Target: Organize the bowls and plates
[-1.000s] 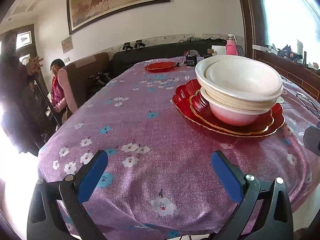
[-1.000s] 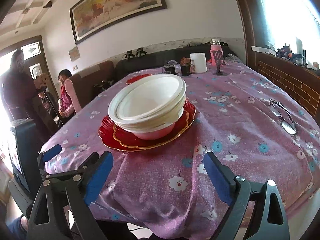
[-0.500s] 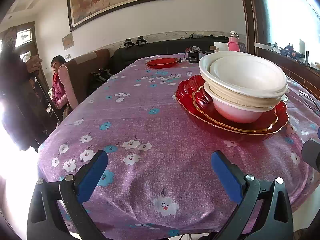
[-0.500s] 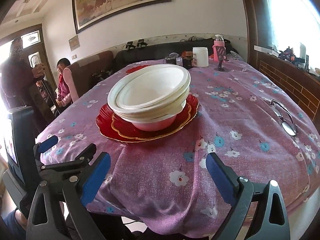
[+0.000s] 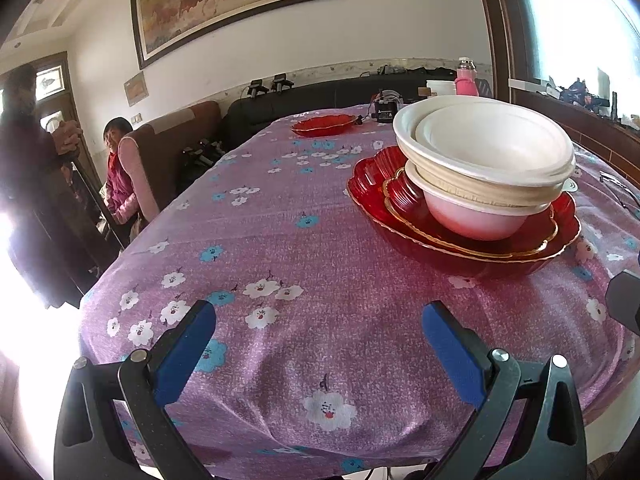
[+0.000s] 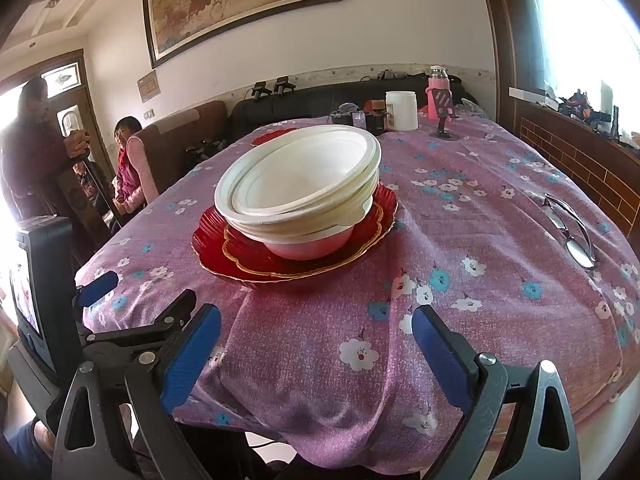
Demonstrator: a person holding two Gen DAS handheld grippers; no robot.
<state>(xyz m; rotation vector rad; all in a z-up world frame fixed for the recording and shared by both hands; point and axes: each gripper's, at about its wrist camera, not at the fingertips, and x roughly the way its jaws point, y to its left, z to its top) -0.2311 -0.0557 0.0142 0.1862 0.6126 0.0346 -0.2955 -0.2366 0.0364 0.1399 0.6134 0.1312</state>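
Note:
A stack of white bowls [image 5: 486, 160] sits on two nested red plates with gold rims [image 5: 472, 248] on the purple flowered tablecloth; the stack shows mid-table in the right wrist view [image 6: 298, 184], with the plates [image 6: 296, 264] under it. Another red plate [image 5: 324, 125] lies alone at the far end of the table. My left gripper [image 5: 318, 344] is open and empty, near the table's front edge, left of the stack. My right gripper [image 6: 316, 344] is open and empty at the front edge, below the stack. The left gripper [image 6: 132, 300] shows at its lower left.
A pair of glasses [image 6: 572, 228] lies at the table's right side. A white jar [image 6: 401, 110], a pink bottle [image 6: 438, 92] and small dark items stand at the far end. Two people [image 5: 120, 172] are at the left by a sofa.
Both grippers have drawn back and down slightly toward the table's front edge; the stack and plates have not moved. Both stay open.

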